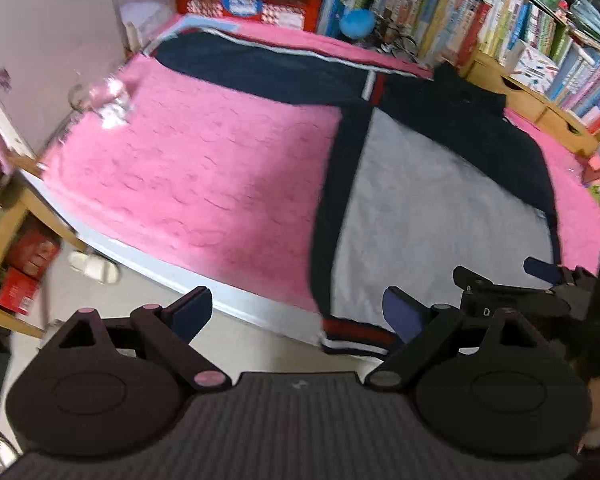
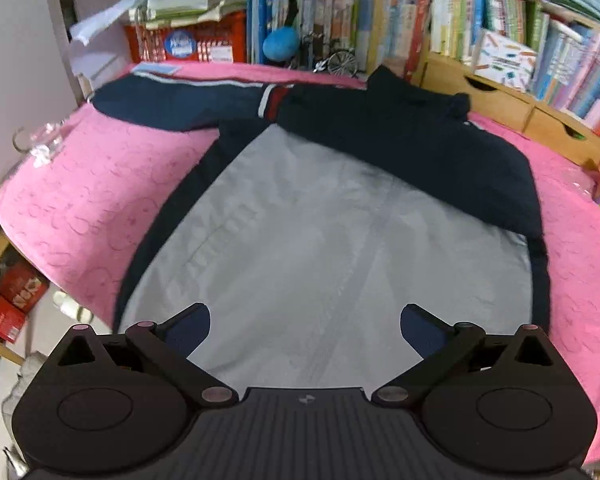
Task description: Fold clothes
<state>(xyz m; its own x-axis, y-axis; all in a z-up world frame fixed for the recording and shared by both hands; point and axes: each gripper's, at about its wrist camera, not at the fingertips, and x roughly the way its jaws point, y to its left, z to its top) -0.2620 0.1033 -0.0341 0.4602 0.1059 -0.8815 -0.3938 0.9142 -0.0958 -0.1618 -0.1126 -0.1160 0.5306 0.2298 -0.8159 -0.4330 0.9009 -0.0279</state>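
Note:
A navy and grey jacket (image 1: 432, 216) (image 2: 320, 240) lies spread flat on the pink cloth (image 1: 204, 176) (image 2: 88, 216) that covers the table. One navy sleeve (image 1: 260, 68) (image 2: 172, 100) with white and red stripes stretches to the far left. The striped hem (image 1: 356, 336) hangs at the near table edge. My left gripper (image 1: 298, 314) is open beside the hem's left corner, holding nothing. My right gripper (image 2: 306, 330) is open over the near part of the grey panel, empty; the right gripper (image 1: 508, 280) also shows in the left wrist view.
A clear glass (image 1: 104, 100) (image 2: 40, 140) stands at the table's left side. A red crate (image 1: 244, 0), a blue ball (image 2: 282, 42), wooden drawers (image 2: 500, 104) and packed bookshelves (image 2: 520, 20) line the far edge. The white table edge (image 1: 160, 268) drops to the floor.

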